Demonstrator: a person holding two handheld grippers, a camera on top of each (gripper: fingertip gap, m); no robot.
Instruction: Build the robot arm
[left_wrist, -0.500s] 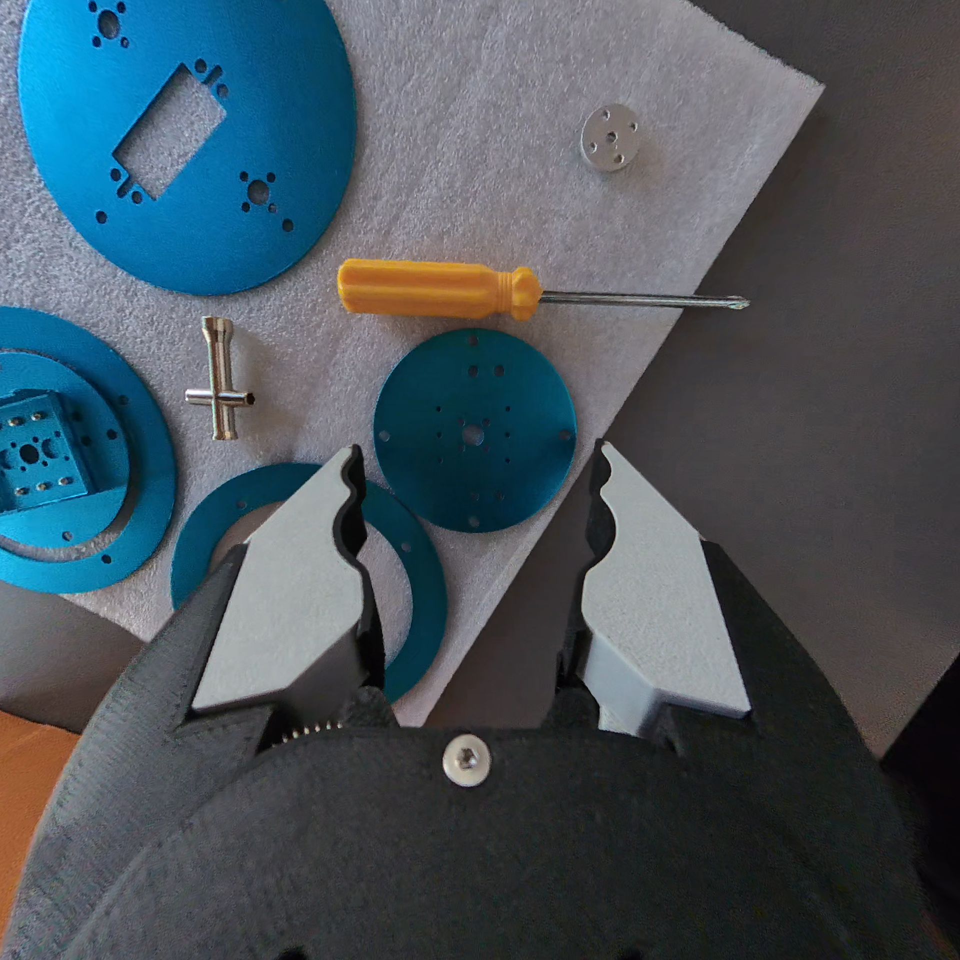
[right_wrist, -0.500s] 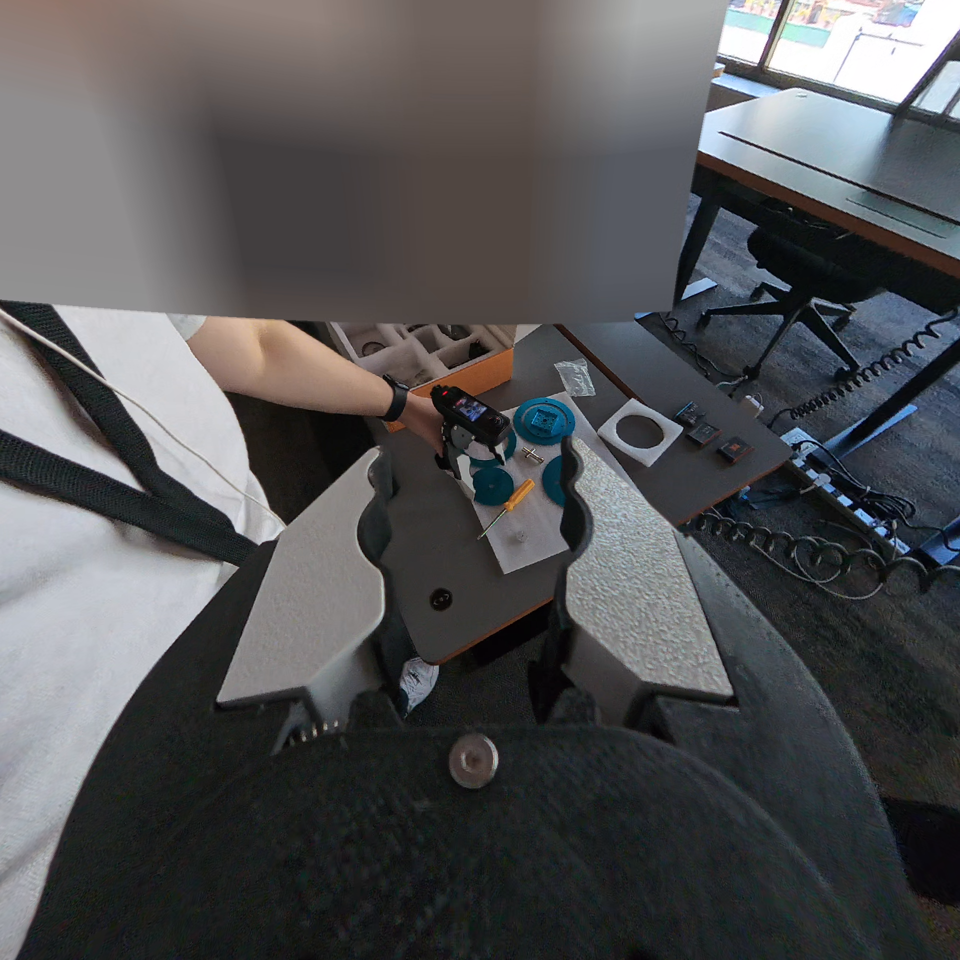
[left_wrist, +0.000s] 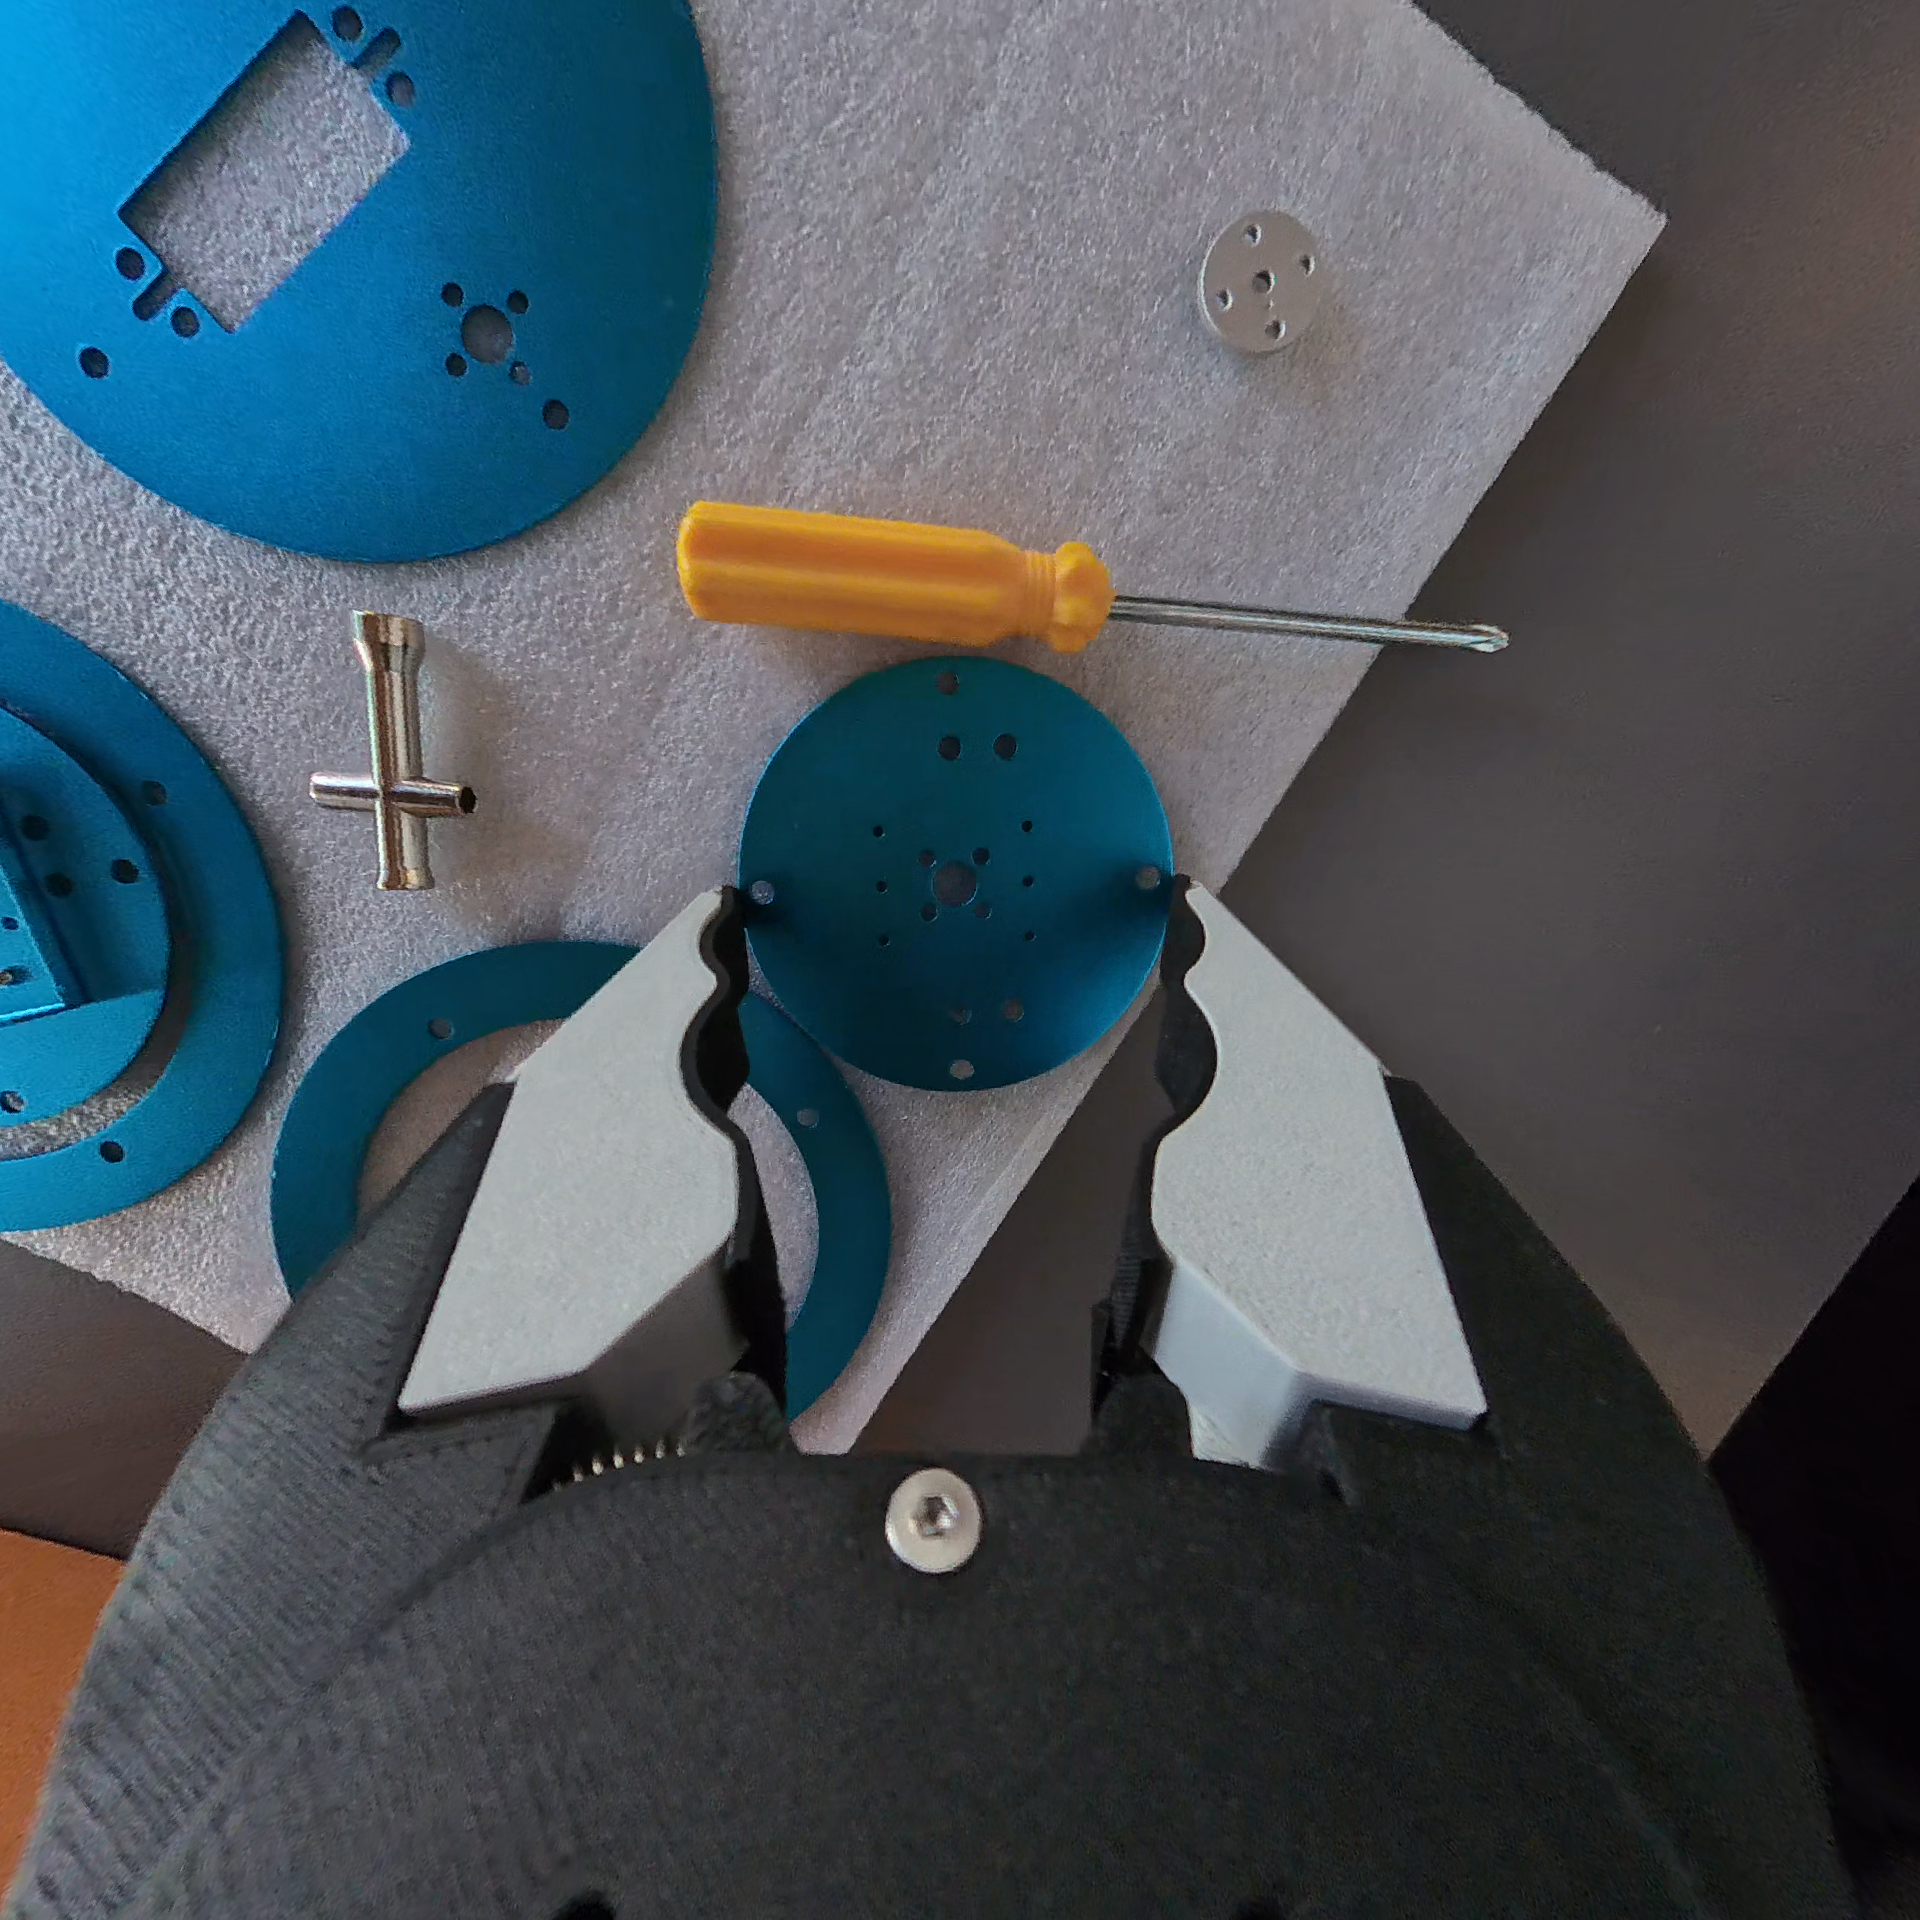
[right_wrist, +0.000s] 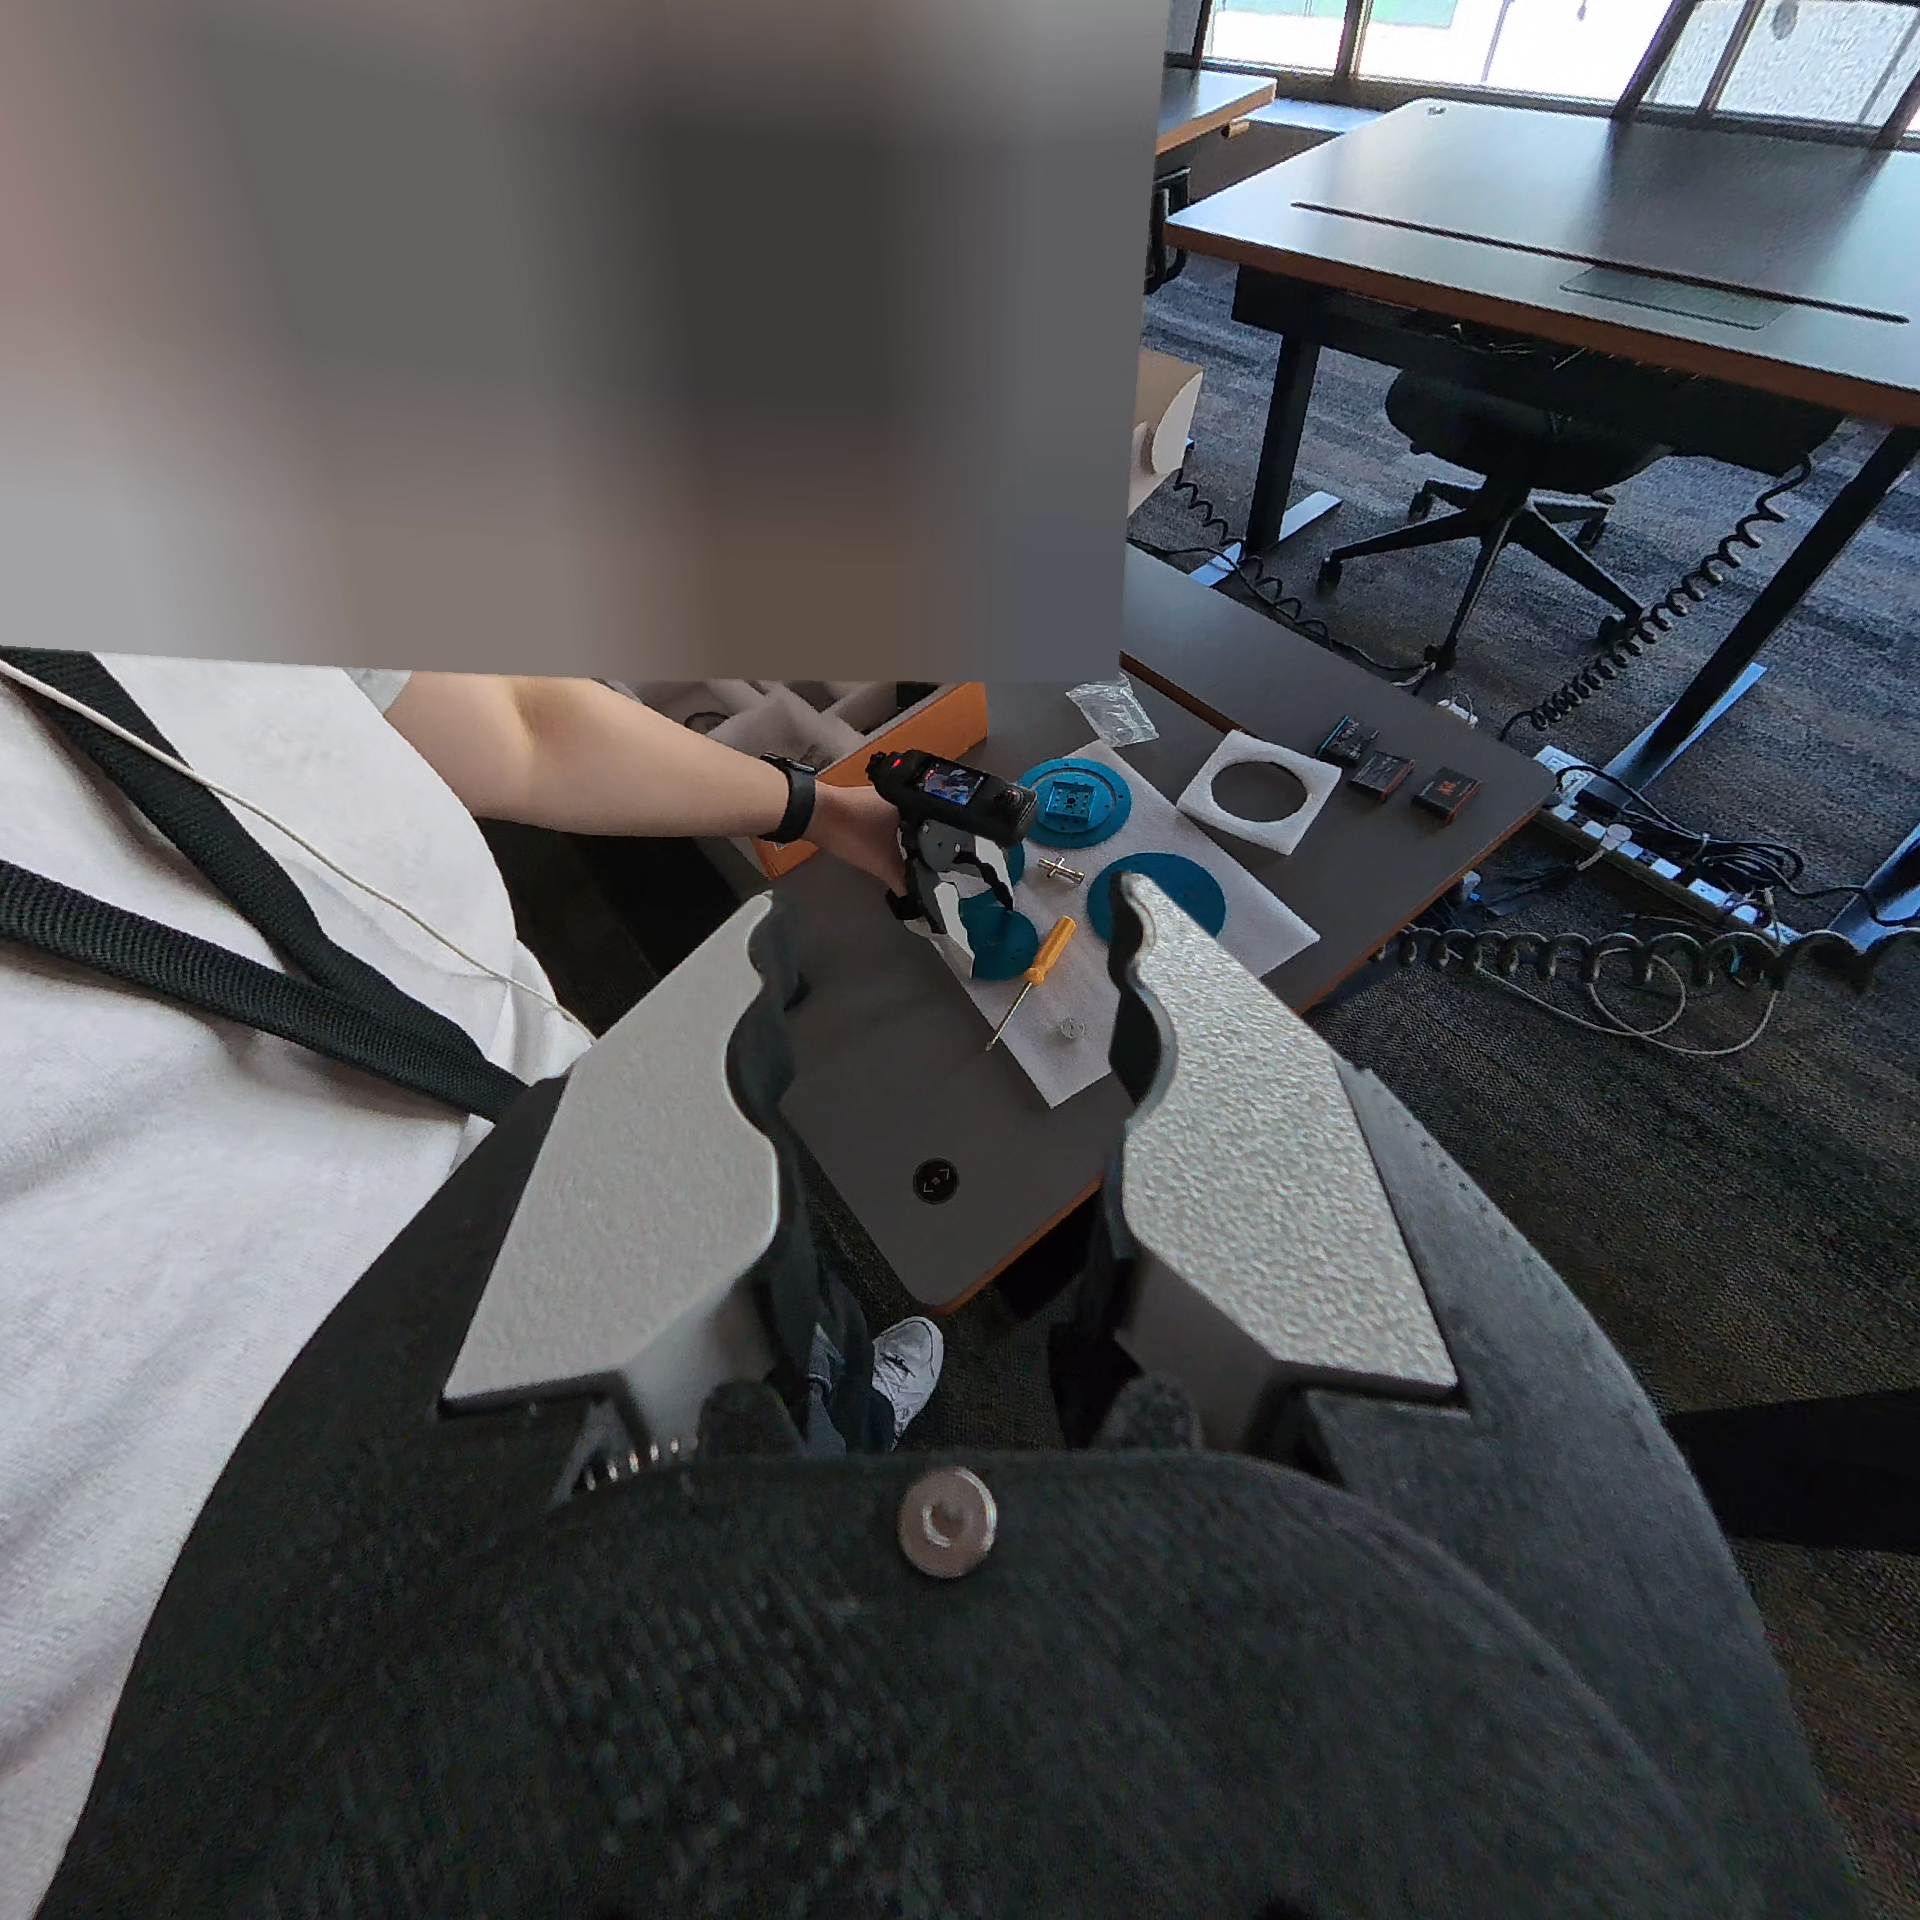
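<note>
My left gripper (left_wrist: 956, 894) is open, low over a white foam sheet (left_wrist: 987, 312). Its two fingertips stand on either side of a small blue disc with holes (left_wrist: 966, 790), at the disc's edges. An orange-handled screwdriver (left_wrist: 883, 587) lies just beyond the disc. A thin blue ring (left_wrist: 842, 1174) lies partly under the left finger. My right gripper (right_wrist: 945, 894) is open and empty, held high and far back from the table. The right wrist view shows the left gripper (right_wrist: 956, 883) in a person's hand over the same disc (right_wrist: 1003, 945).
On the foam lie a silver cross wrench (left_wrist: 390, 795), a large blue plate with a rectangular cut-out (left_wrist: 416, 416), a blue ring with a block (left_wrist: 208, 935) and a small silver disc (left_wrist: 1260, 283). A foam square with a hole (right_wrist: 1262, 795), small black boxes (right_wrist: 1382, 774) and an orange box (right_wrist: 914, 727) sit on the dark table. One gripper's finger ends stand about 55 centimeters off the other's. The right gripper is farther from the orange-handled screwdriver (left_wrist: 883, 587), some 55 centimeters, than the left, some 5 centimeters.
My left gripper has moved forward and its fingertips now flank the small blue disc. My right gripper has shifted slightly, still open and empty.
</note>
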